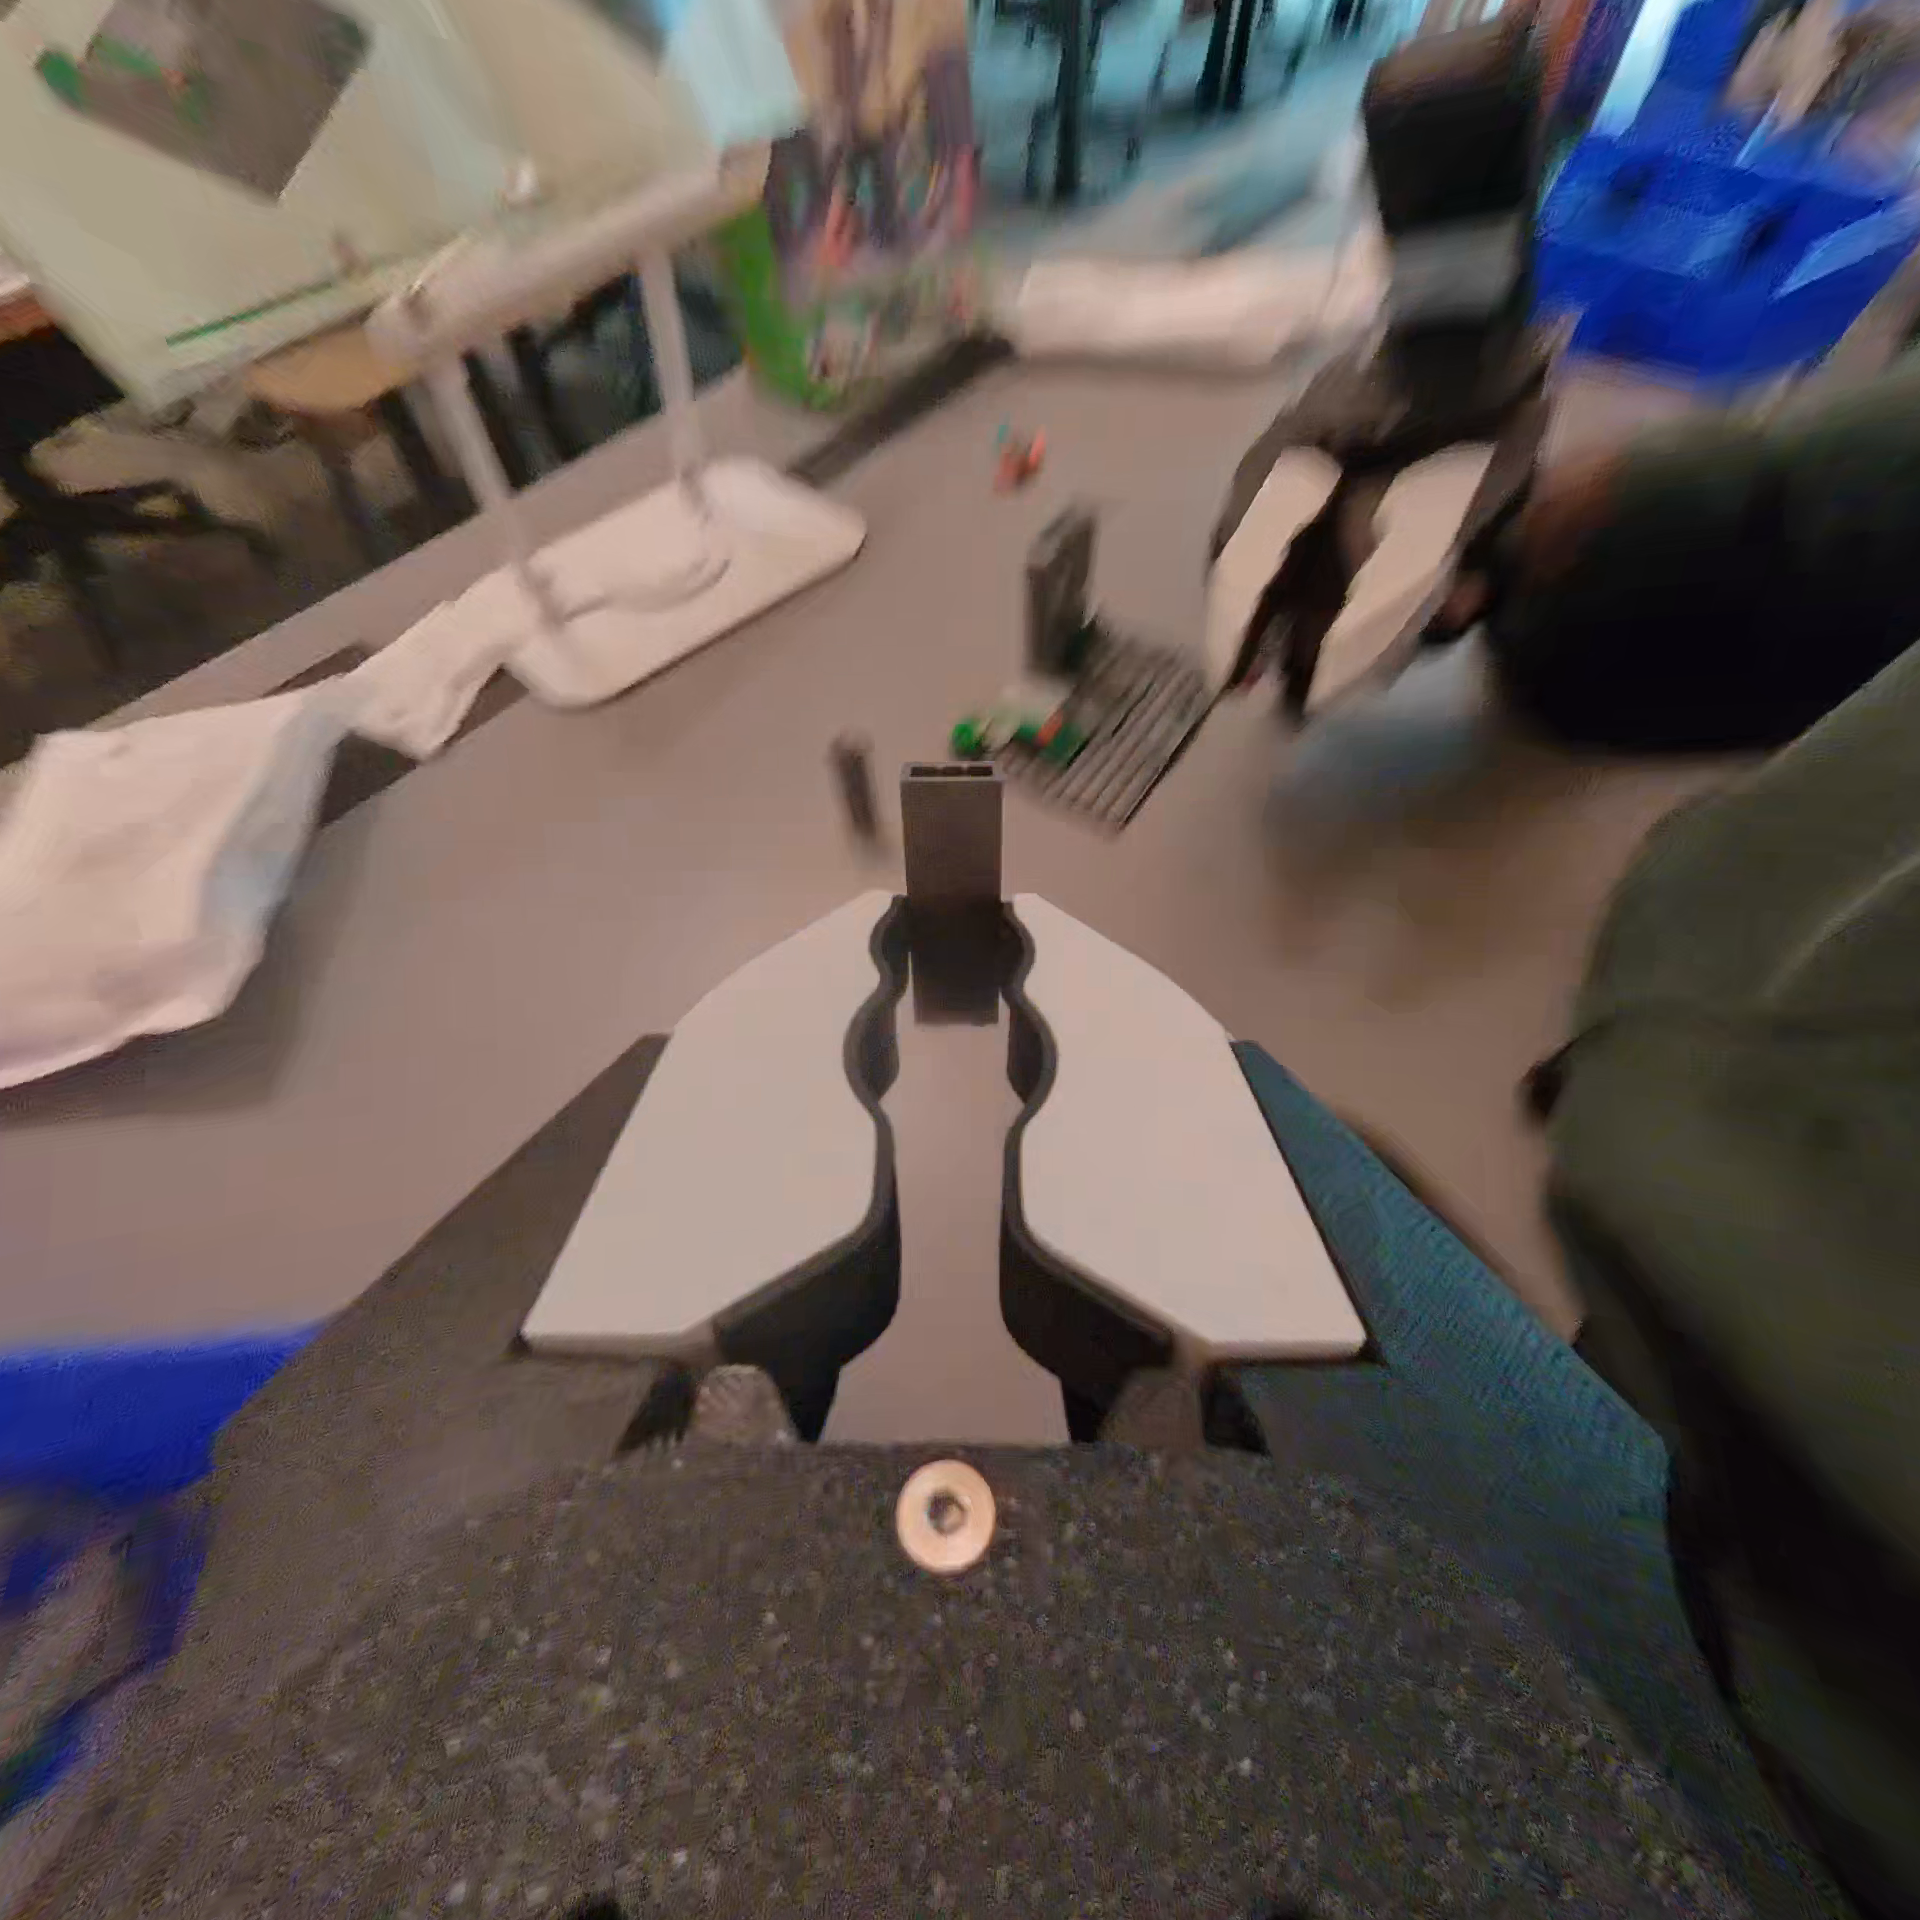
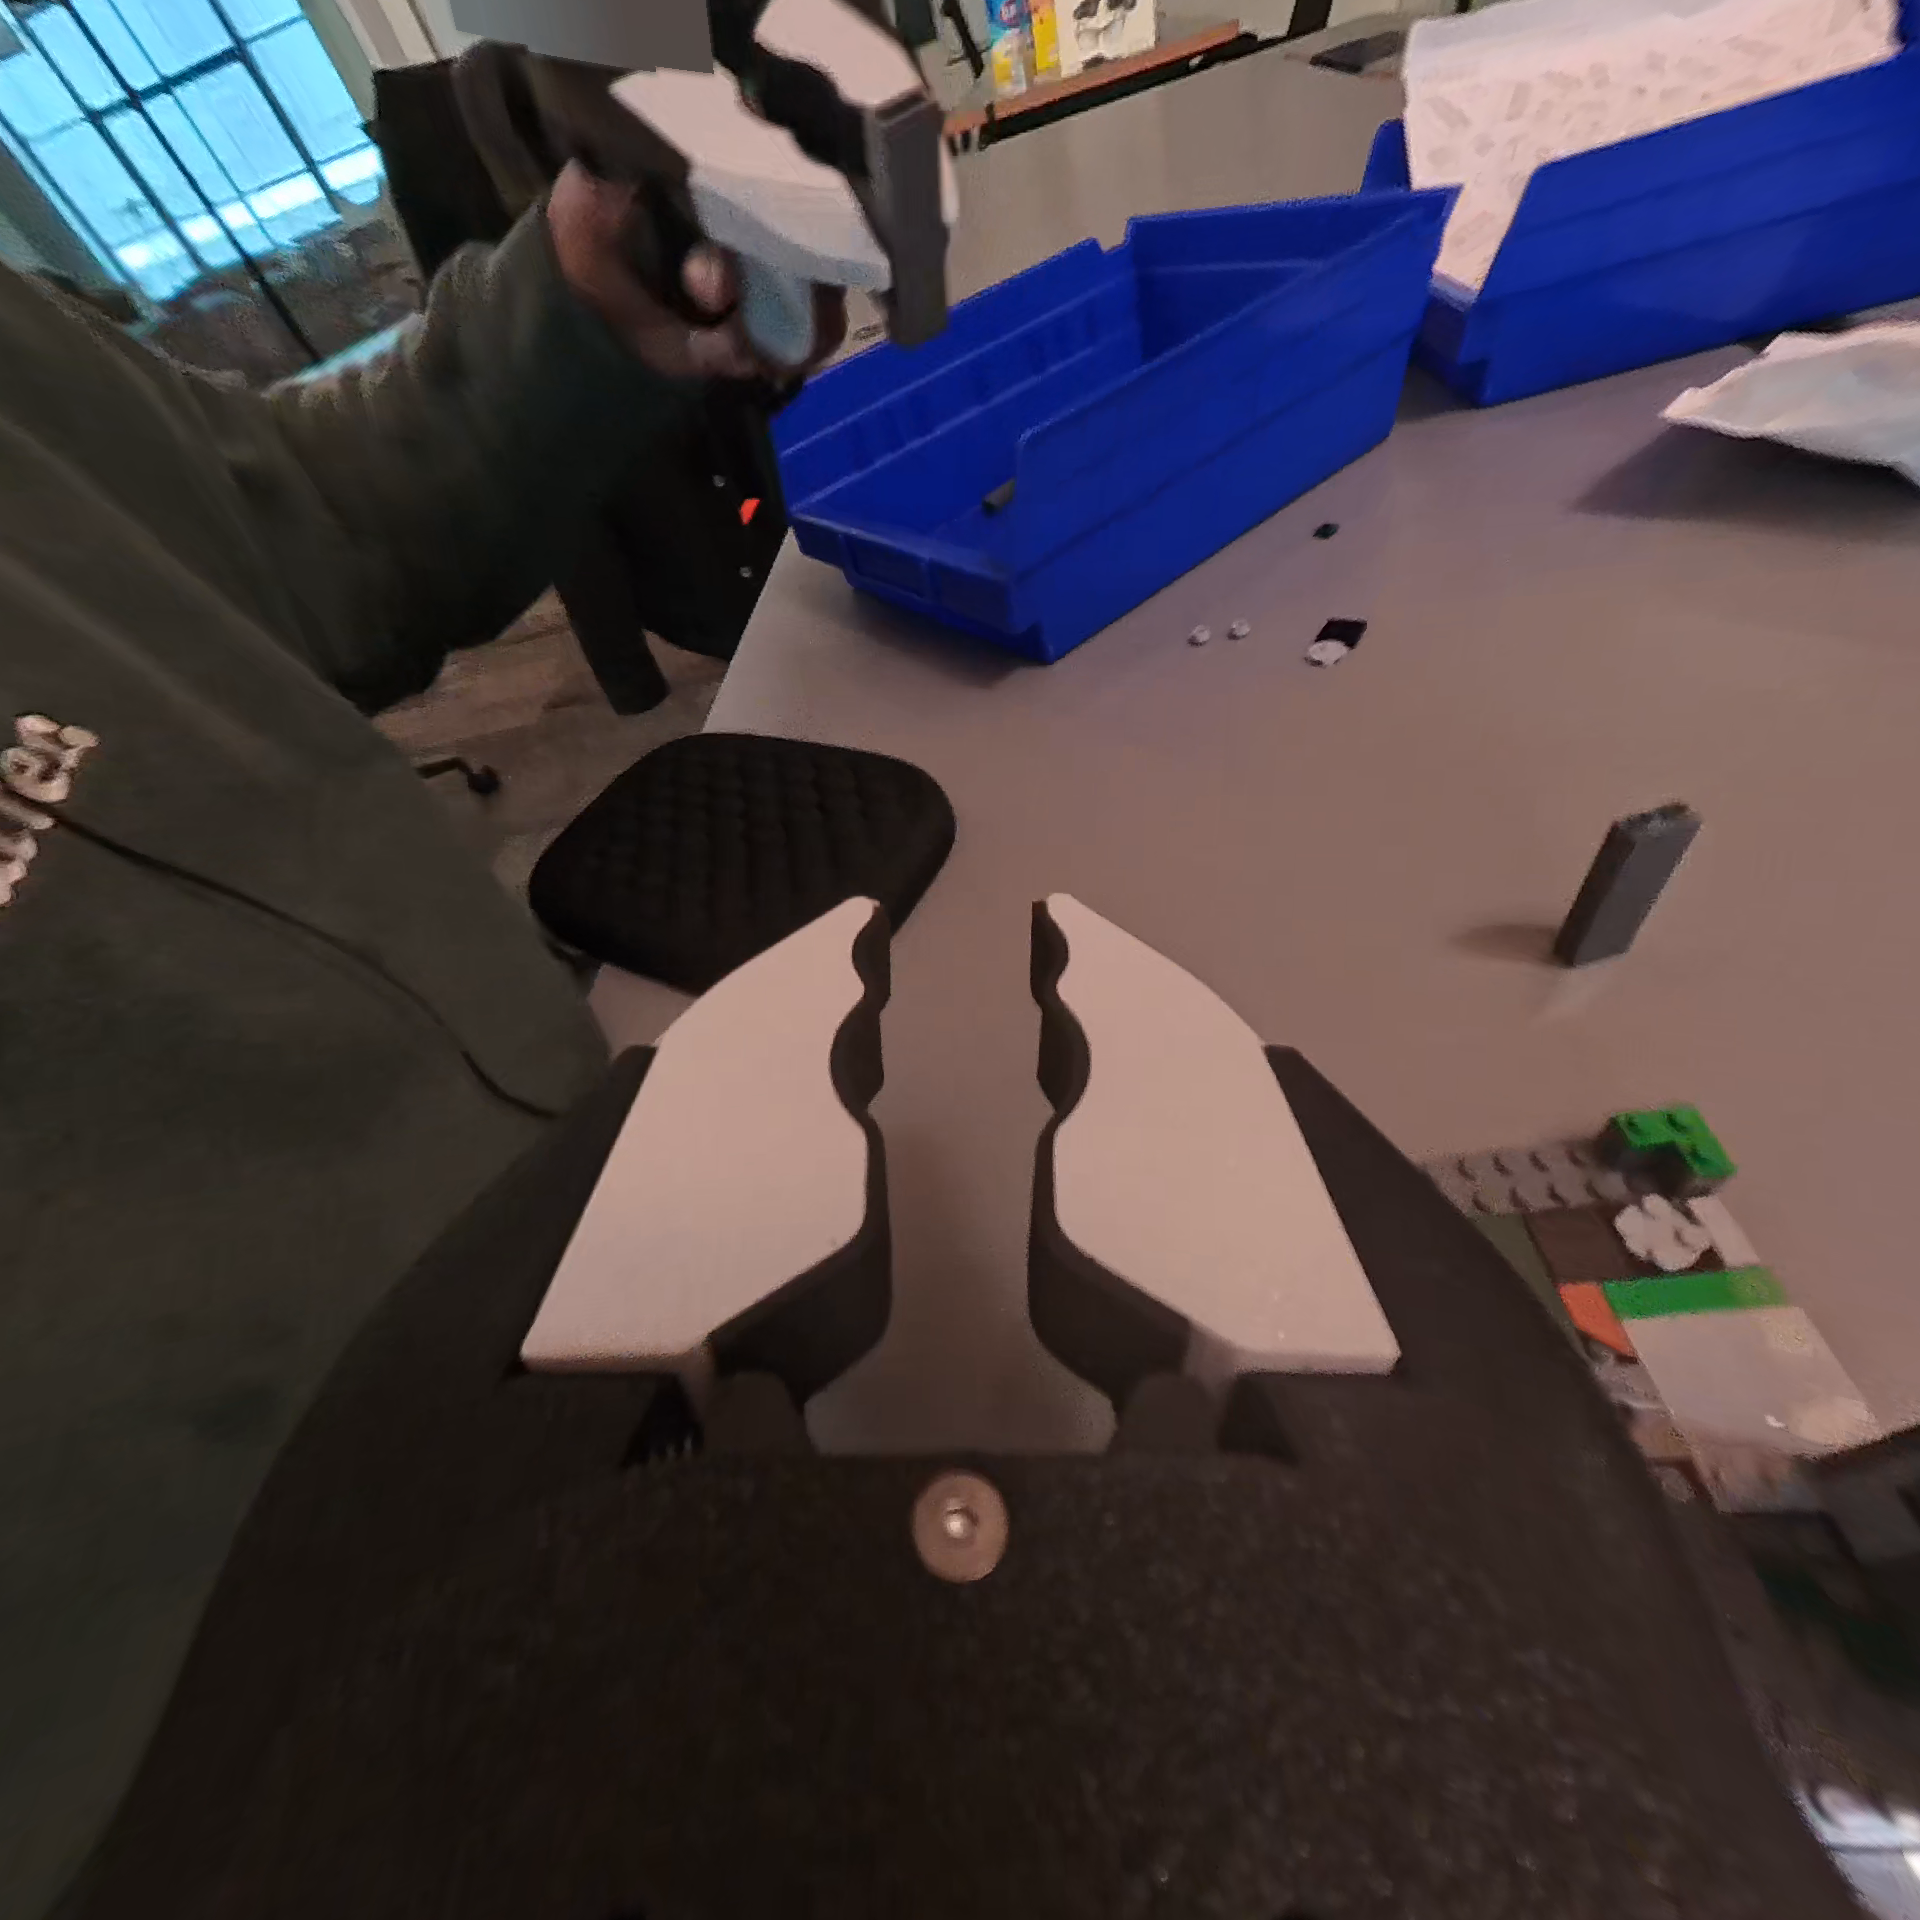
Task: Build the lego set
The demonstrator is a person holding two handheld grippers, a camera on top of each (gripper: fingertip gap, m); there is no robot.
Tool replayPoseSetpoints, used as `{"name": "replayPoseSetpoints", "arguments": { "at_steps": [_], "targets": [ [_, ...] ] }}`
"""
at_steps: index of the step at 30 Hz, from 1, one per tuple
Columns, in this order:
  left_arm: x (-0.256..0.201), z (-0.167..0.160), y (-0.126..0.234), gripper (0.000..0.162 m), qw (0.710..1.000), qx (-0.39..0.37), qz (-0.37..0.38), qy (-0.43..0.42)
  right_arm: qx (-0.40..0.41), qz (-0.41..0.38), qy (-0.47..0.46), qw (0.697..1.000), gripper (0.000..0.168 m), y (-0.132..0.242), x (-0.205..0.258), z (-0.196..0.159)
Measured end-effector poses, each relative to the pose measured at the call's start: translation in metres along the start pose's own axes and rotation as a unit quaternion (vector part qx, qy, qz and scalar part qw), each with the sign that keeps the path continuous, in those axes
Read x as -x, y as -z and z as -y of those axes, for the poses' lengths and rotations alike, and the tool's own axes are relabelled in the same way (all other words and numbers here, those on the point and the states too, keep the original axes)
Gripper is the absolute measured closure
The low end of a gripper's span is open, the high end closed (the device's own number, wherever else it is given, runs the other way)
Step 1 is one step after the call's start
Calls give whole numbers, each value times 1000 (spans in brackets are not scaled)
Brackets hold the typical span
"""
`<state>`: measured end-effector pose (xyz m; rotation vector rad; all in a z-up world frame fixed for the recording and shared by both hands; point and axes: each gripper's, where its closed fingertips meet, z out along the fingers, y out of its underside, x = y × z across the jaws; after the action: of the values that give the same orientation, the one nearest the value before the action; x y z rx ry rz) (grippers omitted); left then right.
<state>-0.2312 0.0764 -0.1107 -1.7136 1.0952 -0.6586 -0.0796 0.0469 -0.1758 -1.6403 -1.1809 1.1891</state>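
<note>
My left gripper [image 1: 951, 909] is shut on a tall dark grey brick [image 1: 951, 831] and holds it well above the table; it also shows in the right wrist view [image 2: 894, 125], with the brick [image 2: 914, 239] hanging from its tips. My right gripper [image 2: 961, 914] is open and empty above the table's near edge; it also shows blurred in the left wrist view [image 1: 1299, 665]. The grey baseplate build [image 2: 1538, 1174] with a green brick [image 2: 1668, 1143] and a white flower piece lies at the right. Another tall dark grey brick [image 2: 1626, 883] stands alone on the table.
Two blue bins [image 2: 1122, 416] stand at the back of the grey table, one with white bags. Small loose pieces [image 2: 1325, 639] lie in front of them. A black chair seat [image 2: 743, 847] is beside the table edge. A white stand [image 1: 675, 561] and white bags [image 1: 135, 852] lie left. The left gripper's tips are roughly 20 centimetres from the right gripper's.
</note>
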Motion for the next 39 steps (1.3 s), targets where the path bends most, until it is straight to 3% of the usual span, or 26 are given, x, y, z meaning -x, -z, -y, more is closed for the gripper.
{"name": "replayPoseSetpoints", "arguments": {
  "at_steps": [4,9,16,19,25,28,30,34,36,39],
  "targets": [
    [-33,12,-45,146,981,-126,-51,141,1,-67,73,995,140,-15,-1,12],
    [-34,21,-75,146,924,-228,-92,294,-17,-135,115,984,138,-30,3,30],
    [-45,25,-99,146,884,-250,-123,374,-19,-228,163,960,137,-44,-8,44],
    [-49,24,-103,146,876,-251,-132,389,7,-254,187,949,153,-44,-17,41],
    [-59,6,-105,137,921,-171,-144,319,95,-185,269,940,160,-30,-14,26],
    [-67,-9,-107,134,962,-93,-141,216,168,-130,340,916,161,-15,-11,18],
    [-79,-19,-111,132,974,-35,-161,156,222,-86,385,892,161,-9,-7,11],
    [-113,-38,-119,135,960,48,-246,127,319,-12,453,832,161,-2,-1,-10],
    [-132,-43,-118,125,938,71,-306,146,355,15,473,806,161,0,1,-20],
    [-138,-53,-124,126,932,92,-319,145,383,49,495,778,161,0,7,-32]
  ]
}}
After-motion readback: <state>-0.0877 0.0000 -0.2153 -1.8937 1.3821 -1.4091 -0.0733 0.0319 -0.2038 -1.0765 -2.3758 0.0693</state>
